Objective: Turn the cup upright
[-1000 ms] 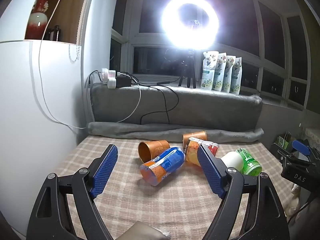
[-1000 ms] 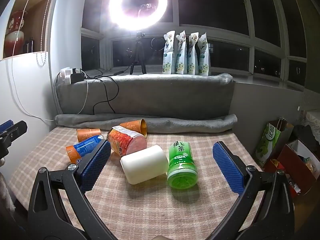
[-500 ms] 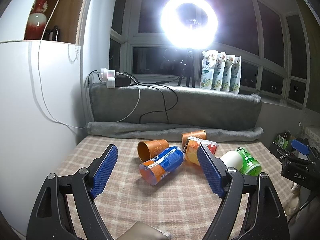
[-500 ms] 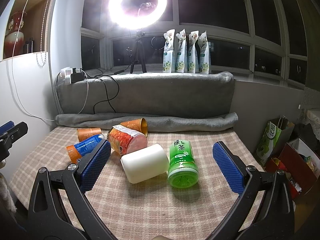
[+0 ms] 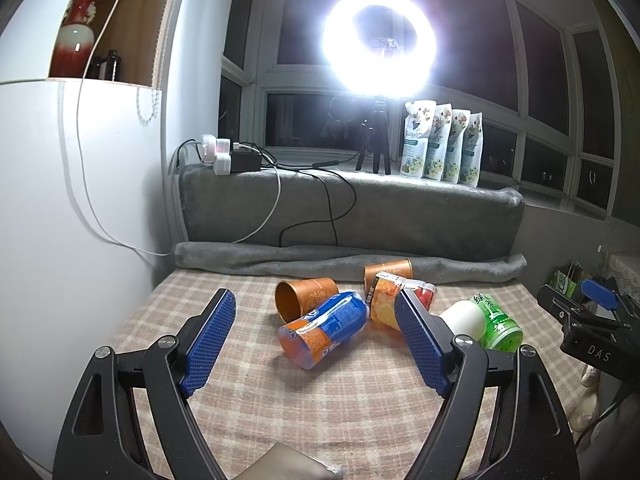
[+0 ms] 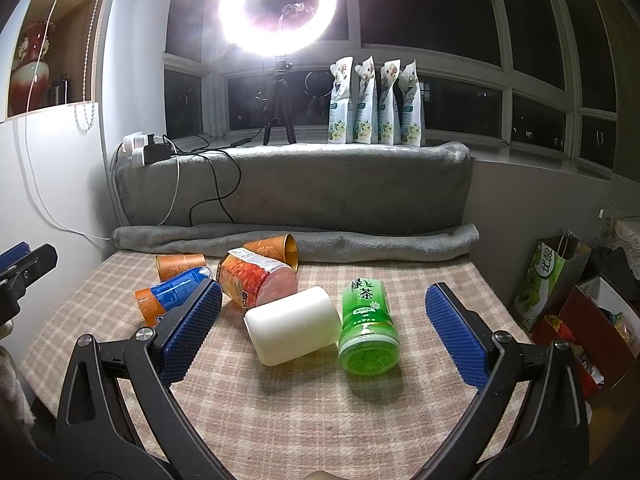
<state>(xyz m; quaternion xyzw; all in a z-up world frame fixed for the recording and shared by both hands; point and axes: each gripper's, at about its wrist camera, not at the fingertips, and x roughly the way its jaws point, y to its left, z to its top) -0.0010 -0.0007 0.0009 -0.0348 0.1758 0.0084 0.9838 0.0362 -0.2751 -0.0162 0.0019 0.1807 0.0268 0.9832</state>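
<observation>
Several cups lie on their sides on a checked cloth. An orange paper cup (image 5: 304,295) points its mouth toward me, with a blue-and-orange cup (image 5: 325,329) in front of it. Behind are a second orange paper cup (image 6: 276,249) and a red-orange printed cup (image 6: 256,282). A white cup (image 6: 293,325) and a green cup (image 6: 368,320) lie side by side. My left gripper (image 5: 314,340) is open, with the blue-and-orange cup between its fingers' lines but farther off. My right gripper (image 6: 322,330) is open, short of the white and green cups.
A rolled grey blanket (image 6: 296,240) and grey padded backrest (image 6: 296,188) bound the far side. A white wall (image 5: 60,208) stands on the left. Paper bags and boxes (image 6: 576,300) sit off the right edge. A ring light on a tripod (image 6: 278,8) and pouches stand on the sill.
Both views have shifted only slightly. The cups lie as before and both grippers stay open.
</observation>
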